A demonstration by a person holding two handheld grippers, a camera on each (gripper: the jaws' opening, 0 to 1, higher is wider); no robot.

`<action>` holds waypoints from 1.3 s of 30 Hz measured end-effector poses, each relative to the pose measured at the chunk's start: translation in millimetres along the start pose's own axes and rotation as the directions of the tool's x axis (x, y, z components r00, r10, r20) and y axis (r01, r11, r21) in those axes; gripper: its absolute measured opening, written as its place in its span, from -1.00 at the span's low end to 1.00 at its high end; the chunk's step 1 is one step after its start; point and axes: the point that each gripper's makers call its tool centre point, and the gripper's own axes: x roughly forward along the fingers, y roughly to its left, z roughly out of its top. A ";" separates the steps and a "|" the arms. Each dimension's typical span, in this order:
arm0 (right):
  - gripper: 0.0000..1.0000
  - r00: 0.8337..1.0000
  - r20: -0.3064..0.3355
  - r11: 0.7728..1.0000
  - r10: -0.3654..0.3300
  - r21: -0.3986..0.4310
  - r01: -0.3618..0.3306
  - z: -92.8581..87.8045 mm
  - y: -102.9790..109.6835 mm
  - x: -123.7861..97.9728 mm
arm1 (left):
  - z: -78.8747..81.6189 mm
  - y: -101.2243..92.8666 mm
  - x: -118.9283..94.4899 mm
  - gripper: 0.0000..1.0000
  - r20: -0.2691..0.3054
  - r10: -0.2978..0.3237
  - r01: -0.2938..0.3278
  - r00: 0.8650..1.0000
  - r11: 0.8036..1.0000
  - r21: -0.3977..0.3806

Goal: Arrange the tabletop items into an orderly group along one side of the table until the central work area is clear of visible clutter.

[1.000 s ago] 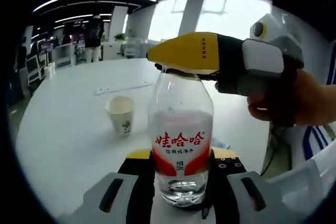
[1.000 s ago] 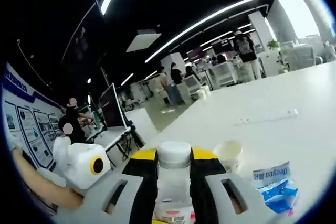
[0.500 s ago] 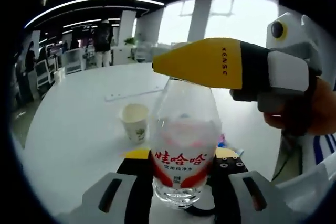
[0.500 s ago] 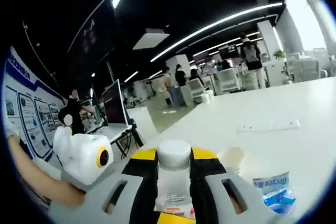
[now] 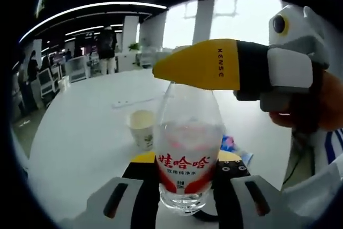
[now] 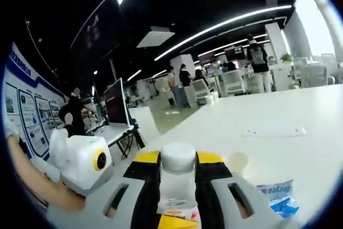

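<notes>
Water bottle [image 5: 187,156] stands upright on the white worktop [image 5: 80,148], clamped at its labelled body between the jaws of the left tool [image 5: 185,186]. Right tool [image 6: 178,178] is closed on the bottle's white cap [image 6: 178,156]. Paper cup [image 5: 142,128] sits just beyond the bottle; a blue packet [image 6: 276,197] lies to its right.

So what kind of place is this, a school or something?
Most likely a big open office. There is a long white table, people standing among desks and chairs further back, strip lights across a dark ceiling, and posters on a wall.
</notes>
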 end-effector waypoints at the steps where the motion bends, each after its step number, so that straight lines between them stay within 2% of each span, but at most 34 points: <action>1: -0.56 1.000 -0.003 1.000 -0.004 -0.011 0.004 -0.2 -0.1 0.8 | 0.5 0.9 0.0 -0.33 0.003 0.006 -0.006 1.000 1.000 -0.004; 3: -0.40 0.998 -0.013 0.996 -0.062 -0.066 0.061 -1.8 -9.1 1.0 | 2.0 2.6 0.2 -0.33 0.011 0.013 -0.013 1.000 1.000 -0.014; 4: -0.33 0.998 0.004 0.996 -0.066 -0.062 0.066 0.2 -9.6 1.6 | 1.7 3.6 0.3 -0.33 0.011 0.014 -0.014 1.000 1.000 -0.016; 8: 0.02 0.993 -0.008 0.988 -0.120 -0.103 0.118 -2.8 -23.7 -2.8 | -0.1 7.6 1.7 -0.32 0.009 0.022 -0.022 1.000 1.000 0.008; 12: 0.44 0.983 -0.017 0.978 -0.185 -0.097 0.182 -7.6 -43.8 -11.6 | -2.2 13.1 4.2 -0.32 0.005 0.028 -0.028 1.000 1.000 0.004; 15: 0.65 0.975 -0.018 0.971 -0.223 -0.089 0.221 -10.4 -55.8 -20.2 | -3.2 20.4 6.8 -0.32 0.003 0.039 -0.039 0.999 0.999 -0.018; 17: 0.67 0.968 -0.014 0.964 -0.251 -0.097 0.248 -12.0 -63.4 -27.1 | -2.8 27.4 8.0 -0.32 0.007 0.053 -0.053 0.999 0.998 -0.032; 18: 0.59 0.948 -0.064 0.943 -0.312 -0.142 0.301 -22.1 -77.9 -39.3 | -1.4 32.5 7.8 -0.31 0.014 0.067 -0.067 0.998 0.997 -0.039; 19: 0.57 0.943 -0.079 0.939 -0.324 -0.149 0.310 -25.9 -81.2 -42.6 | -0.4 36.4 7.9 -0.31 0.016 0.074 -0.073 0.997 0.996 -0.042; 21: 0.63 0.939 -0.080 0.939 -0.334 -0.114 0.324 -33.8 -90.3 -51.9 | 0.5 46.7 9.4 -0.31 0.016 0.086 -0.085 0.996 0.995 -0.048; 22: 0.64 0.931 -0.092 0.934 -0.353 -0.080 0.347 -40.4 -97.5 -61.1 | 1.7 50.6 9.3 -0.31 0.017 0.094 -0.093 0.995 0.994 -0.050; 24: 0.67 0.915 -0.135 0.924 -0.381 -0.074 0.374 -54.3 -106.9 -76.2 | 2.2 63.1 9.5 -0.31 0.017 0.122 -0.120 0.992 0.991 -0.058; 26: 0.76 0.909 -0.139 0.919 -0.393 -0.072 0.387 -61.0 -111.8 -85.6 | 3.4 74.6 8.8 -0.30 0.023 0.144 -0.141 0.989 0.986 -0.083; 28: 0.80 0.894 -0.159 0.908 -0.419 -0.064 0.414 -73.1 -119.1 -102.1 | 3.9 87.7 9.3 -0.30 0.023 0.166 -0.163 0.986 0.982 -0.098; 31: 0.85 0.879 -0.176 0.896 -0.443 -0.039 0.443 -84.9 -125.1 -118.7 | 5.0 103.8 12.2 -0.30 0.024 0.188 -0.184 0.982 0.976 -0.113; 33: 0.89 0.878 -0.181 0.895 -0.444 -0.034 0.445 -89.4 -124.2 -125.8 | 5.2 111.7 17.8 -0.30 0.022 0.188 -0.184 0.982 0.975 -0.124; 36: 0.94 0.869 -0.201 0.890 -0.452 -0.045 0.453 -100.0 -119.7 -142.3 | 3.8 122.6 25.4 -0.30 0.016 0.196 -0.193 0.981 0.975 -0.111; 39: 0.97 0.861 -0.227 0.889 -0.456 -0.068 0.453 -110.1 -116.3 -152.8 | 3.5 132.2 31.6 -0.30 0.015 0.212 -0.208 0.977 0.969 -0.135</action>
